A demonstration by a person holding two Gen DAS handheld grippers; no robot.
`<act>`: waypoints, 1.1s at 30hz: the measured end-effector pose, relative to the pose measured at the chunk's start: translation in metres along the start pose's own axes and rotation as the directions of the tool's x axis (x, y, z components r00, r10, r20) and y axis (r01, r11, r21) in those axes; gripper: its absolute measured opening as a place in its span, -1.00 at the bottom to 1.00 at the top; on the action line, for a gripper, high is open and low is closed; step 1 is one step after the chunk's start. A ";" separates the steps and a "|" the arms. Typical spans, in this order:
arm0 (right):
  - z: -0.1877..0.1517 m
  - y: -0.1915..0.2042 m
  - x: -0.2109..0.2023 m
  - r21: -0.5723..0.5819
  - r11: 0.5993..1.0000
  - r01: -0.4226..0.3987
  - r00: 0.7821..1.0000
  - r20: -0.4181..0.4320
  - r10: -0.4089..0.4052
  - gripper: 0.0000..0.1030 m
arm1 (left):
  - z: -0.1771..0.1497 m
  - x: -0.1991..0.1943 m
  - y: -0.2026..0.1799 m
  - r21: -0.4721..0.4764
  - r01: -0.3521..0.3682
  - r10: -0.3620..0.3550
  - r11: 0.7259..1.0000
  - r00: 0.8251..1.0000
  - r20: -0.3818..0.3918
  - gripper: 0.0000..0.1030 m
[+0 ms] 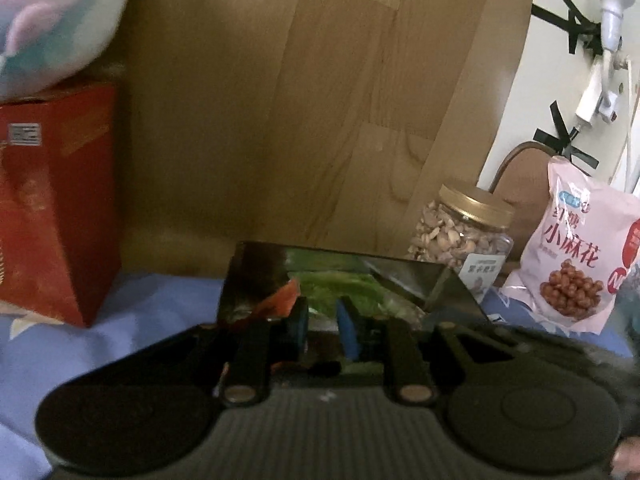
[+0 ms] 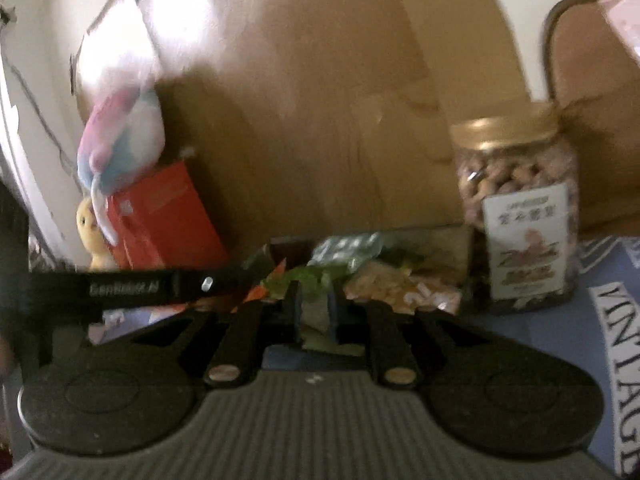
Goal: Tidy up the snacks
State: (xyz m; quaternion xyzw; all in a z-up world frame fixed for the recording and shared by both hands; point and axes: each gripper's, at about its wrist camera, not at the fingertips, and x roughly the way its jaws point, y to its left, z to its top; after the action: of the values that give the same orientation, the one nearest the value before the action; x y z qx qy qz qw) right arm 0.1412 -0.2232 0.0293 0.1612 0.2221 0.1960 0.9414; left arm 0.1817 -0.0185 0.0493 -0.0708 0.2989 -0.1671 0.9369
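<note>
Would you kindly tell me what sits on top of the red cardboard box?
A pastel pink, blue and white plush toy rests on the red cardboard box. The box's contents cannot be seen, and a yellow plush figure is partly covered.

The right tool (image 2: 314, 312) points at a box of snack packets (image 2: 360, 276), its jaws slightly apart. A nut jar (image 2: 520, 208) stands right; a red box (image 2: 164, 220) far left.
</note>
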 end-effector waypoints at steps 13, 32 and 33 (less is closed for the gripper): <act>-0.061 0.007 -0.082 0.150 0.981 0.127 0.990 0.034 -0.133 -0.57 | -0.056 -0.064 -0.037 0.112 -0.147 0.144 0.983 0.989 0.029 -0.35; -0.122 0.052 -0.142 0.129 0.982 0.138 0.990 -0.062 -0.130 -0.54 | -0.127 -0.135 -0.063 0.139 -0.253 0.253 0.957 0.967 0.017 0.29; -0.123 0.053 -0.145 0.129 0.982 0.140 0.989 -0.059 -0.133 -0.51 | -0.130 -0.138 -0.066 0.145 -0.261 0.260 0.954 0.965 0.025 0.51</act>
State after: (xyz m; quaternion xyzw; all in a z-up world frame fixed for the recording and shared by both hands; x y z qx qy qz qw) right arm -0.0531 -0.2145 -0.0031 0.2030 0.2687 0.1195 0.9340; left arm -0.0175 -0.0349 0.0334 0.0379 0.2900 -0.0634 0.9542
